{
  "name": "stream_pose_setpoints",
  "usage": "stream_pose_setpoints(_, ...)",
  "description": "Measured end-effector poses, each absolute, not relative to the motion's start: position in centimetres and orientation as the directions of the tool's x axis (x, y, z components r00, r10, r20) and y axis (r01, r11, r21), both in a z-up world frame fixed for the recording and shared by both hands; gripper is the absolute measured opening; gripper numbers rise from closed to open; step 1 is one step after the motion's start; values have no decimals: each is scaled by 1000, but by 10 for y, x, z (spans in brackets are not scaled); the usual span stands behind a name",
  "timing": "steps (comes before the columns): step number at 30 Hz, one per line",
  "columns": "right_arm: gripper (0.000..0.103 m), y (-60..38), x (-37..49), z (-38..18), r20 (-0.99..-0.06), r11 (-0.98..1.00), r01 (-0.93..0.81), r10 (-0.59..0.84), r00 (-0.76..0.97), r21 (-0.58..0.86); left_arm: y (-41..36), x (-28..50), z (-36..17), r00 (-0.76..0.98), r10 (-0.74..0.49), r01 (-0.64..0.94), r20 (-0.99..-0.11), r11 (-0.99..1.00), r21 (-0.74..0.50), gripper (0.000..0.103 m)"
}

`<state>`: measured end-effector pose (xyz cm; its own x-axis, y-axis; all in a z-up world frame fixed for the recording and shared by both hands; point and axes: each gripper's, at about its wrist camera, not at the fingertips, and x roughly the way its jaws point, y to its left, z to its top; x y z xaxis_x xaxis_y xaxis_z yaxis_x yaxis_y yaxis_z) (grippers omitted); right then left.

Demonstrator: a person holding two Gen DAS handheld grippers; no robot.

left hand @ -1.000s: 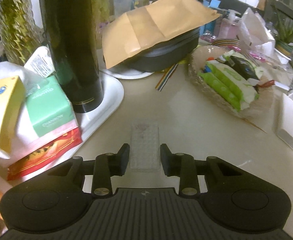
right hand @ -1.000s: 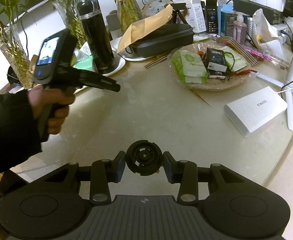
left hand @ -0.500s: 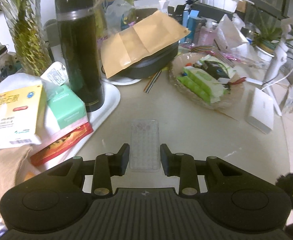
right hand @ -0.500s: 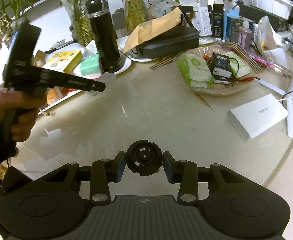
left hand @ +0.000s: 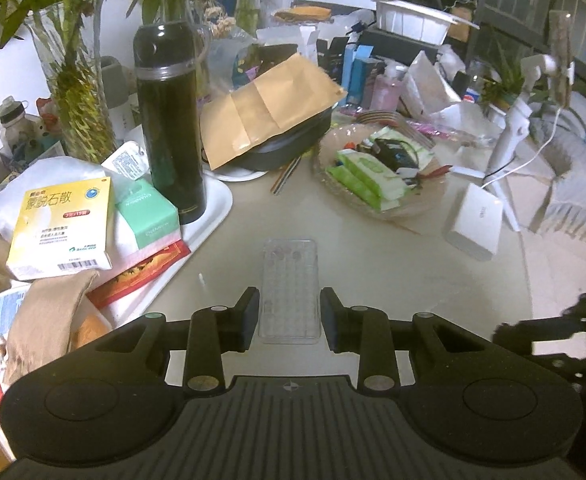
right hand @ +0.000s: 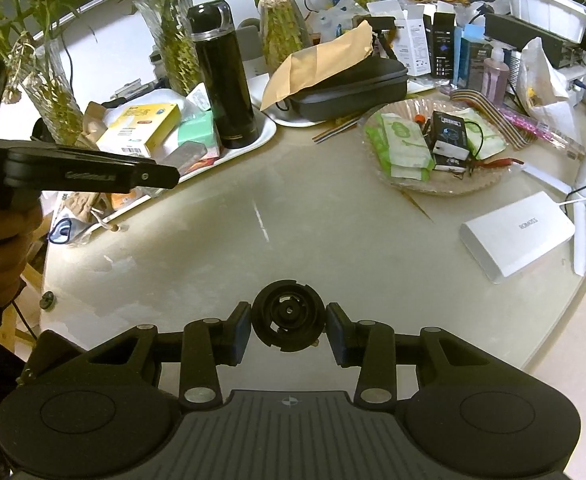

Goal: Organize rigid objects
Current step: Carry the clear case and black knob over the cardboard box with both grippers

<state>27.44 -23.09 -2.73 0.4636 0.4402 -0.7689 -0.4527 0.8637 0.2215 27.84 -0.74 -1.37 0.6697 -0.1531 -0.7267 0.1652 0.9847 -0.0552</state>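
Grippers both loaded: left gripper (left hand: pixel 289 314) pinches a clear plastic tray (left hand: pixel 289 288) flat above the table (left hand: pixel 373 264), right gripper (right hand: pixel 288 328) clamps a round black part (right hand: pixel 288 321) near the table's edge, probably both carried clear of the far clutter.

The tall black steel flask (right hand: pixel 225 80) is standing on the white plastic tray (right hand: pixel 267 134) at the table's (right hand: pixel 293 232) far left edge. The yellow cardboard box (right hand: pixel 141 128) is lying on the same tray, left of the flask. The brown paper envelope (right hand: pixel 321 62) is resting on the black zipped case (right hand: pixel 349 88), right of the flask. The round glass dish (right hand: pixel 437 182) is sitting right of the case. The flat white power bank (right hand: pixel 517 236) is lying near the right edge.
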Motion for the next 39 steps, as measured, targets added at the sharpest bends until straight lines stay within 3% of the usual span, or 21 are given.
stream_pose_setpoints(20, 43, -227, 242, 9, -760, 836, -509, 464, 455, 206, -11, 192, 37, 698, -260, 259, -667, 960, -104, 33)
stream_pose_setpoints(39, 43, -222, 194, 28, -755, 782, -575, 524, 394, 242, -19, 127, 34, 675, -309, 337, -670, 937, -92, 33)
